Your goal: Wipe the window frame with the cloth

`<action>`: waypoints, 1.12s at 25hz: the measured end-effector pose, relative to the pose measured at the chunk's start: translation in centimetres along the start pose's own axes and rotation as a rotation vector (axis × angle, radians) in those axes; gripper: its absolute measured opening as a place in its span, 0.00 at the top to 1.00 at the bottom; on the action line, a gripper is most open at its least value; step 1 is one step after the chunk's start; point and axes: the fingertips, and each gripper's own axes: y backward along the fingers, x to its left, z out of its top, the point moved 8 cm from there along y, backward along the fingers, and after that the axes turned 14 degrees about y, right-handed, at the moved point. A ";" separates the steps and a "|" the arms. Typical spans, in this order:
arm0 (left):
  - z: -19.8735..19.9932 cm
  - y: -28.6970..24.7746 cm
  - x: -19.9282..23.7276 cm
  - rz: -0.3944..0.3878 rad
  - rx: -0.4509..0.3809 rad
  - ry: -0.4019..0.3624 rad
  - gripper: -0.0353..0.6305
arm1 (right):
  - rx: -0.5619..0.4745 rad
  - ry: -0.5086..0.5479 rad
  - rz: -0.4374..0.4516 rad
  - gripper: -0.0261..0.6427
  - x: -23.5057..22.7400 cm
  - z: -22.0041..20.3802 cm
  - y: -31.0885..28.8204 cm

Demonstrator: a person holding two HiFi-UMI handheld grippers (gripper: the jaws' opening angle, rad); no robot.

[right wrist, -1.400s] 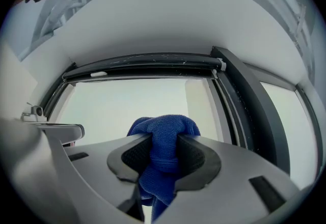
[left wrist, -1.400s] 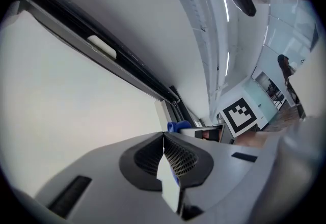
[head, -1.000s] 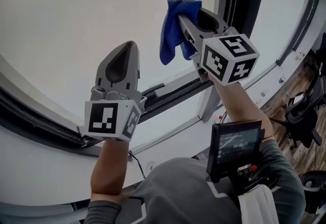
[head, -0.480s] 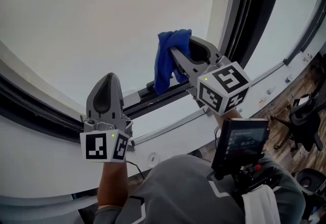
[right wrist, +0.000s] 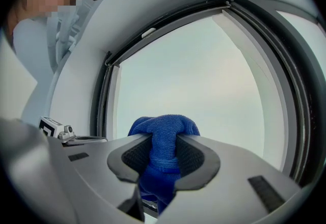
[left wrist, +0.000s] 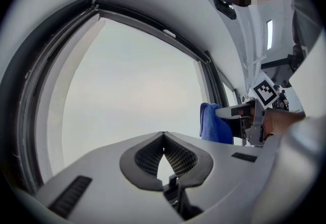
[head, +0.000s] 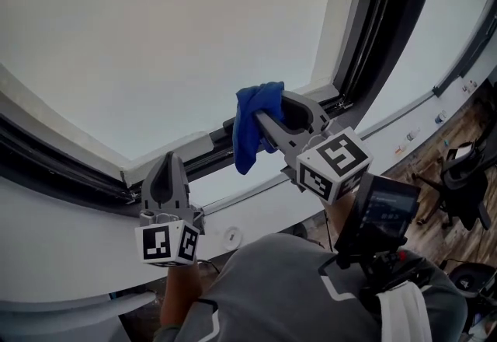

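Between right gripper (right wrist: 164,147) jaws: blue cloth (head: 247,134), clamped, bunched past the tips. Left gripper (left wrist: 163,135): jaws together, empty. Step, judged: approach. Next: press cloth onto window frame (head: 186,148) ahead.

No text can be read; the small screen's (head: 386,212) print is too blurred.

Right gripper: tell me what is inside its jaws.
A blue cloth, pinched in the right gripper, bunches above the jaws and hangs below. The jaws cover its clamped middle.
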 end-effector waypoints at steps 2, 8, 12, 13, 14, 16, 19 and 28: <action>-1.0 0.6 0.1 -0.003 0.024 0.000 0.93 | 0.016 -0.003 0.023 0.76 0.7 -1.0 0.1; -2.7 2.1 0.3 -0.012 0.041 0.026 0.93 | 0.042 0.053 0.036 0.76 1.8 -2.1 0.4; -3.3 2.9 0.3 0.040 0.029 0.024 0.93 | 0.050 0.053 0.044 0.77 2.0 -2.5 0.5; -3.4 3.1 0.4 0.054 0.026 0.025 0.93 | 0.053 0.061 0.042 0.77 2.0 -2.5 0.6; -3.4 3.3 0.5 0.059 0.028 0.023 0.93 | 0.055 0.074 0.039 0.77 2.2 -2.4 0.6; -3.4 3.5 0.4 0.051 0.042 0.008 0.93 | 0.057 0.092 0.035 0.77 2.4 -2.3 0.6; -3.1 3.8 0.3 0.046 0.053 -0.012 0.93 | 0.062 0.084 0.035 0.77 2.4 -2.5 0.7; -3.2 4.1 0.9 0.036 0.034 0.050 0.93 | 0.058 0.085 0.035 0.77 2.4 -2.8 0.7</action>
